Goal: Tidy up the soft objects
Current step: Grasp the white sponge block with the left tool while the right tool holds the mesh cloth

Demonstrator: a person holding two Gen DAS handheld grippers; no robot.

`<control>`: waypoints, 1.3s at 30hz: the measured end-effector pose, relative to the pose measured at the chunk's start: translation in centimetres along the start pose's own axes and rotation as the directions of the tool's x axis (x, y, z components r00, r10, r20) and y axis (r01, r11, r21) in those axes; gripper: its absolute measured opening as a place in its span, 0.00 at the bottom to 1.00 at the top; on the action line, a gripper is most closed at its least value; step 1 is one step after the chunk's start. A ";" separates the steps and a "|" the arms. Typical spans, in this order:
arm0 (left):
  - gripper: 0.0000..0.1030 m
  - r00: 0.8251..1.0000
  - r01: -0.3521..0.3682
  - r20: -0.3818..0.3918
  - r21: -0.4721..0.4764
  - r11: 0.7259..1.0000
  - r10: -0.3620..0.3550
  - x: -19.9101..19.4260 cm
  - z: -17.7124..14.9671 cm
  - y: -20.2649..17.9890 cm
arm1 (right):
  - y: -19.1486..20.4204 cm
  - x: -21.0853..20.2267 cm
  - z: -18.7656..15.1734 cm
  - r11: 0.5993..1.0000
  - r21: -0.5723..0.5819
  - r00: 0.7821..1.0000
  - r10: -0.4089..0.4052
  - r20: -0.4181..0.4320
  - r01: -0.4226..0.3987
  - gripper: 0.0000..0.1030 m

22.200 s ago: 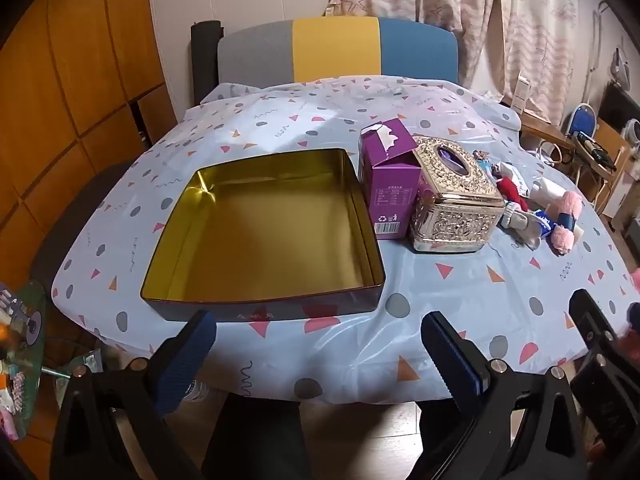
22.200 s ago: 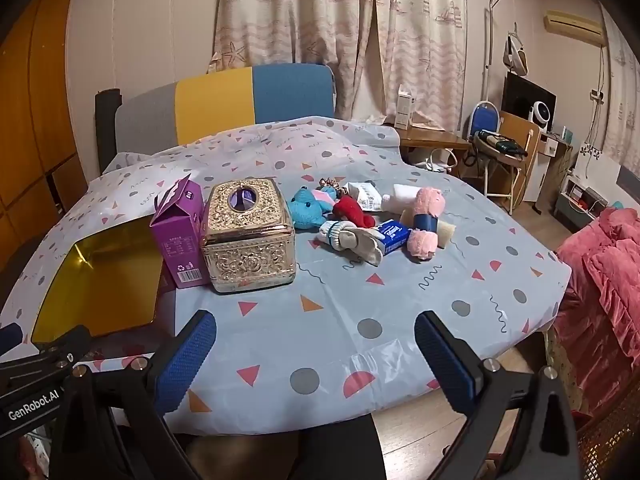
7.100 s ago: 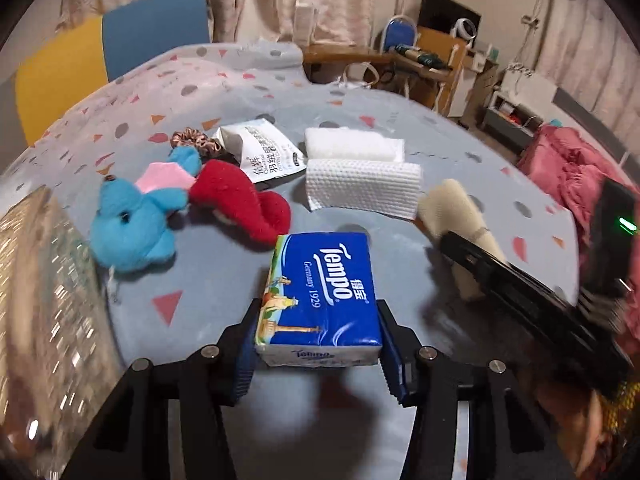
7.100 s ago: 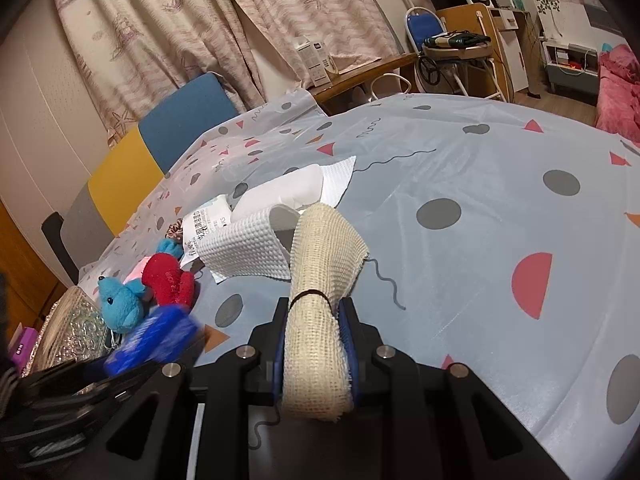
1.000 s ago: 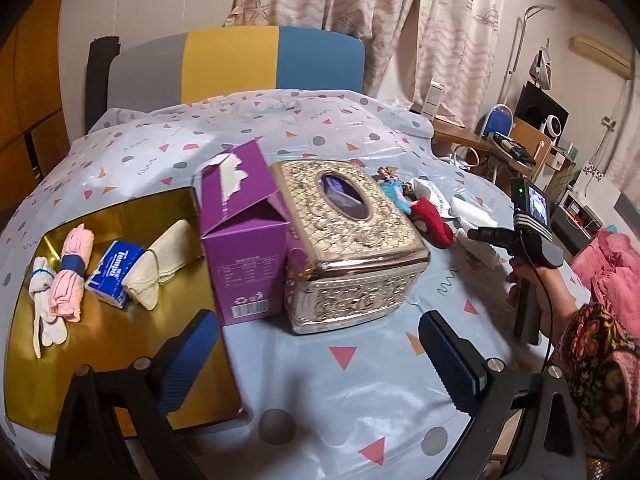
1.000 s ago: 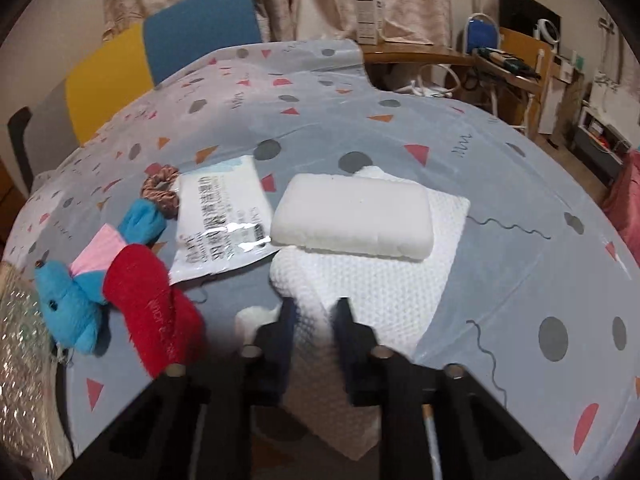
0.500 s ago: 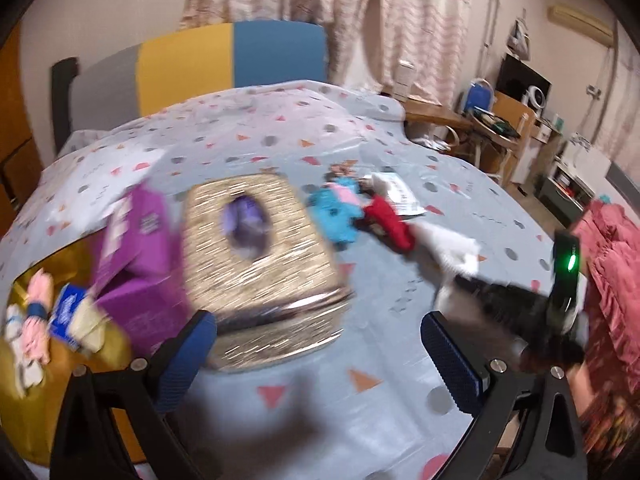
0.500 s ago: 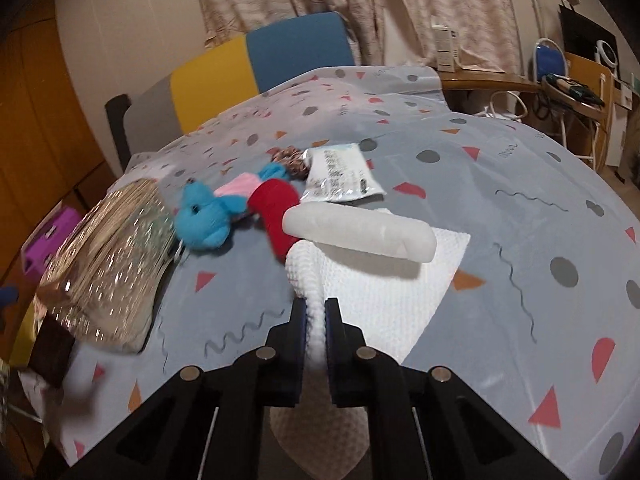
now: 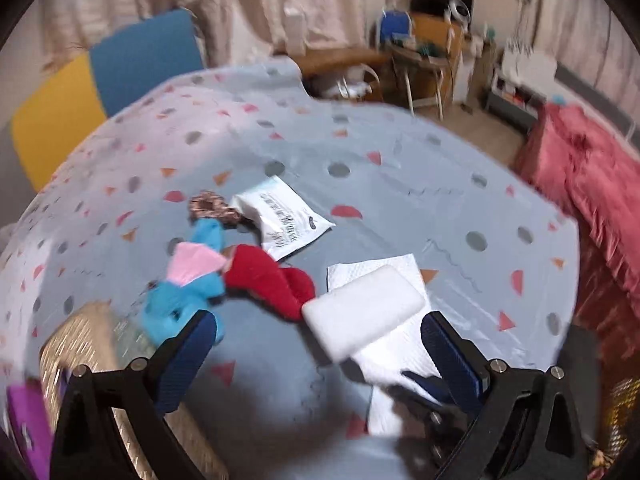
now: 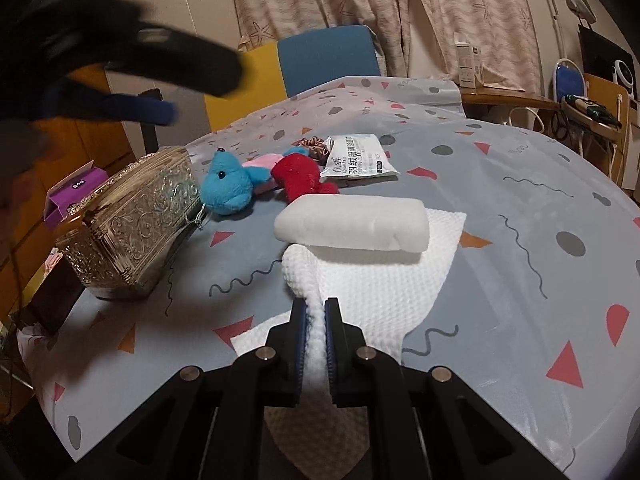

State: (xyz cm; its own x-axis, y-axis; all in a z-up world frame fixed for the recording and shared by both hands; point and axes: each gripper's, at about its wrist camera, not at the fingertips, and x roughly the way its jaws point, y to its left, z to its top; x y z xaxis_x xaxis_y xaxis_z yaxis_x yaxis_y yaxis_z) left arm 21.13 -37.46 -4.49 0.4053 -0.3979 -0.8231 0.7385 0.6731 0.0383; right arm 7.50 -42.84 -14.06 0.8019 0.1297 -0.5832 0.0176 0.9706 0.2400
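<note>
the right claw (image 10: 316, 320) pinched a fold of the white waffle cloth (image 10: 372, 280) under the white pack (image 10: 352, 222); the left claw (image 9: 320, 354) hung spread wide above the counter (image 9: 400, 168).

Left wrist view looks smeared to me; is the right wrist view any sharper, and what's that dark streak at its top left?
Left wrist view: motion blur throughout, worst on the ornate tissue box; the white foam block stays readable. Right wrist view: sharp on the white waffle cloth pinched in the right gripper; the streak is the left gripper, blurred.
</note>
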 end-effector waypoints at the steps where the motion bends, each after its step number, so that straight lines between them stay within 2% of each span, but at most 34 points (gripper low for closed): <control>1: 1.00 0.999 0.025 -0.041 0.019 0.999 -0.024 1.4 0.7 -0.2 | -0.2 0.0 -0.1 1.000 0.009 1.000 0.009 0.005 -0.009 0.08; 6: 1.00 0.993 0.047 -0.112 0.059 0.997 -0.040 5.1 2.0 -0.8 | -1.1 0.0 -0.2 0.997 0.063 0.999 0.036 0.023 -0.038 0.08; 11: 1.00 0.991 0.011 -0.131 0.222 0.975 0.019 7.9 2.1 -2.5 | -1.3 -0.1 -0.2 0.996 0.071 0.999 0.045 0.030 -0.047 0.08; 14: 1.00 0.989 0.049 -0.145 0.289 0.956 -0.007 8.8 1.3 -3.3 | -1.5 -0.1 -0.3 0.996 0.075 0.998 0.054 0.032 -0.056 0.08; 17: 1.00 0.982 0.102 -0.183 0.289 0.952 -0.049 9.4 0.3 -3.6 | -1.6 -0.1 -0.3 0.995 0.077 0.998 0.061 0.031 -0.063 0.08; 23: 1.00 0.974 0.126 -0.211 0.224 0.966 -0.078 9.7 -0.4 -3.3 | -1.6 0.0 -0.3 0.995 0.075 0.998 0.057 0.033 -0.060 0.08; 24: 0.97 0.977 0.124 -0.196 0.218 0.968 -0.081 9.4 -0.4 -3.3 | -1.6 0.0 -0.3 0.995 0.075 0.998 0.057 0.032 -0.059 0.08; 25: 0.85 0.982 0.120 -0.170 0.215 0.969 -0.083 8.9 -0.3 -3.1 | -1.6 0.0 -0.2 0.996 0.074 0.998 0.056 0.030 -0.058 0.08; 27: 0.73 0.985 0.125 -0.141 0.197 0.972 -0.098 8.0 0.0 -2.7 | -1.6 0.0 -0.2 0.996 0.074 0.998 0.055 0.031 -0.057 0.08; 28: 0.53 0.987 0.127 -0.123 0.185 0.974 -0.106 7.3 0.2 -2.5 | -1.6 0.0 -0.2 0.996 0.074 0.998 0.055 0.030 -0.057 0.08; 30: 0.44 0.990 0.121 -0.093 0.163 0.979 -0.107 6.2 0.6 -1.8 | -1.6 0.0 -0.3 0.996 0.075 0.998 0.054 0.030 -0.056 0.08; 31: 0.33 0.990 0.127 -0.075 0.132 0.983 -0.118 5.4 0.8 -1.3 | -1.6 0.0 -0.3 0.996 0.075 0.998 0.053 0.030 -0.055 0.08; 32: 0.31 0.987 0.152 -0.062 0.099 0.983 -0.146 4.8 1.0 -0.6 | -1.6 0.1 -0.3 0.996 0.075 0.998 0.053 0.029 -0.055 0.08; 34: 0.30 0.986 0.158 -0.063 0.072 0.985 -0.154 4.4 1.2 0.1 | -1.6 0.1 -0.3 0.996 0.075 0.998 0.050 0.028 -0.052 0.08; 36: 0.30 0.986 0.158 -0.066 0.071 0.985 -0.154 4.1 0.7 0.3 | -1.5 0.1 -0.3 0.996 0.074 0.999 0.042 0.025 -0.044 0.07; 39: 0.27 0.977 0.200 -0.091 0.062 0.978 -0.194 4.7 0.0 -0.1 | -1.5 0.2 -0.2 0.996 0.076 0.999 0.035 0.024 -0.037 0.06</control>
State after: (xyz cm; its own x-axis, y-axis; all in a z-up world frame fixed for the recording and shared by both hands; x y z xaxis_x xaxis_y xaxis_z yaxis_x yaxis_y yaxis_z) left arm 22.95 -39.38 -8.34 0.2038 -0.4624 -0.8629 0.8364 0.5404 -0.0921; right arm 7.47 -44.21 -14.70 0.8160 0.1591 -0.5557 0.0334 0.9468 0.3201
